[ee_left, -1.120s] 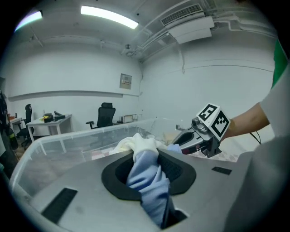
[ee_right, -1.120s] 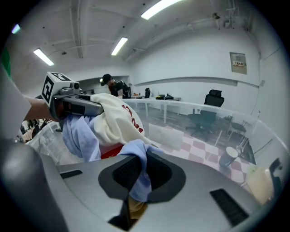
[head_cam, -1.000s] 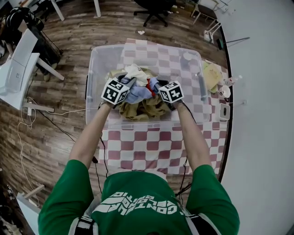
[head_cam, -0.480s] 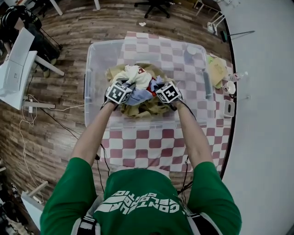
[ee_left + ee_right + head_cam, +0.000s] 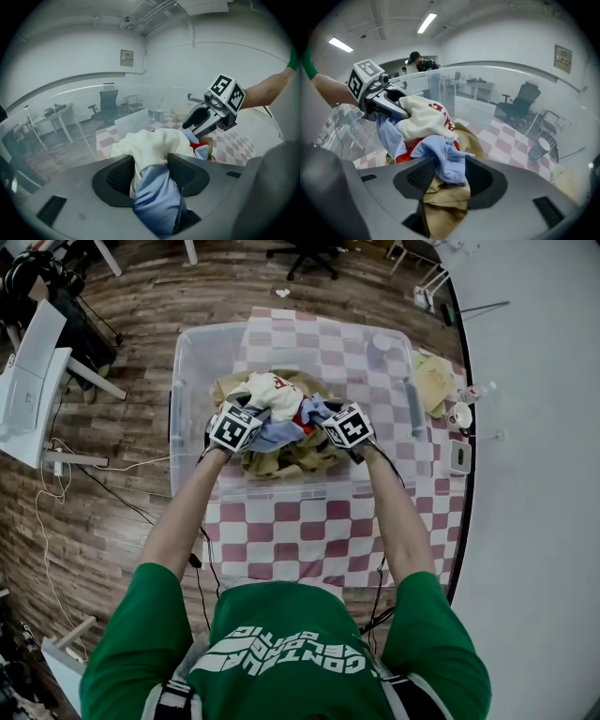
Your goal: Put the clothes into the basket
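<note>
A clear plastic basket [image 5: 192, 381] stands on the checkered table [image 5: 300, 531] and holds a heap of clothes [image 5: 281, 451] in tan, white, light blue and red. My left gripper [image 5: 259, 426] and right gripper [image 5: 321, 424] reach into the heap from either side. In the left gripper view, white and light-blue cloth [image 5: 154, 187] lies between my left gripper's [image 5: 151, 173] pads. In the right gripper view, light-blue cloth [image 5: 450, 161] over tan cloth lies between my right gripper's [image 5: 451, 177] pads. Both pairs of jaws have just been opening, with the cloth sitting loosely between them.
A yellow cloth [image 5: 433, 381] and white cups [image 5: 459, 415] lie at the table's right edge. On the wooden floor stand a white desk [image 5: 33, 381] to the left and an office chair [image 5: 305, 251] beyond the table. Cables trail along the floor on the left.
Both grippers have sunk with the cloth bundle onto the heap in the basket. The white garment now lies more spread out on top.
</note>
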A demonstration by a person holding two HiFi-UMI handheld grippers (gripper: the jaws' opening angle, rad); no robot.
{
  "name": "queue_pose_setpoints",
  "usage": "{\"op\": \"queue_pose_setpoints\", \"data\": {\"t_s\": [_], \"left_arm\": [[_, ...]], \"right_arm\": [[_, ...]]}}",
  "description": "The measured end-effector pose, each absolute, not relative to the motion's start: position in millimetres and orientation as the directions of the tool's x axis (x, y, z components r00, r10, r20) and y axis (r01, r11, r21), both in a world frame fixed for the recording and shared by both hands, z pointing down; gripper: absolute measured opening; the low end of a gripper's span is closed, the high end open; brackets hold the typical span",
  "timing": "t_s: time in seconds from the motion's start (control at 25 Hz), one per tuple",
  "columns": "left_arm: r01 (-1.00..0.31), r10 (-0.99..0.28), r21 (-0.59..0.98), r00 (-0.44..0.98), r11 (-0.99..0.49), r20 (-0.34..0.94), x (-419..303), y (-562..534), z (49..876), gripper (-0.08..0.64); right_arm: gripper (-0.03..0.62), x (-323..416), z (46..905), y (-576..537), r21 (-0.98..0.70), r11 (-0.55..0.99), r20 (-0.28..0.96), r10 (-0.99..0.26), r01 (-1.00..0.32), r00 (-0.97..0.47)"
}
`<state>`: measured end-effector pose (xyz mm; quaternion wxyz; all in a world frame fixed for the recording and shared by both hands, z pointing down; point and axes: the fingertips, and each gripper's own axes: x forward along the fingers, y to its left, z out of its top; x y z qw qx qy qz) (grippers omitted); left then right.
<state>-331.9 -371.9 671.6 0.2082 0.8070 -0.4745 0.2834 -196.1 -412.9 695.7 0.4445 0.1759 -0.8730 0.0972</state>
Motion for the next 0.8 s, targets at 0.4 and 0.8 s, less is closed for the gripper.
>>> {"op": "queue_pose_setpoints", "data": {"t_s": [0.4,0.8], "left_arm": [[-0.913,-0.794,0.007,0.359,-0.409,0.490,-353,-367,577,0.218],[-0.914,-0.878,0.005,0.391,-0.405,0.275,-341,-318,473,0.067]], "right_arm": [[0.195,-168,574,-436,0.107,0.840,0.609,-0.479,-0.532,-0.632],[0.026,-163,439,-375,0.169,0.744,0.319,-0.662,-0.647,-0.678]]}}
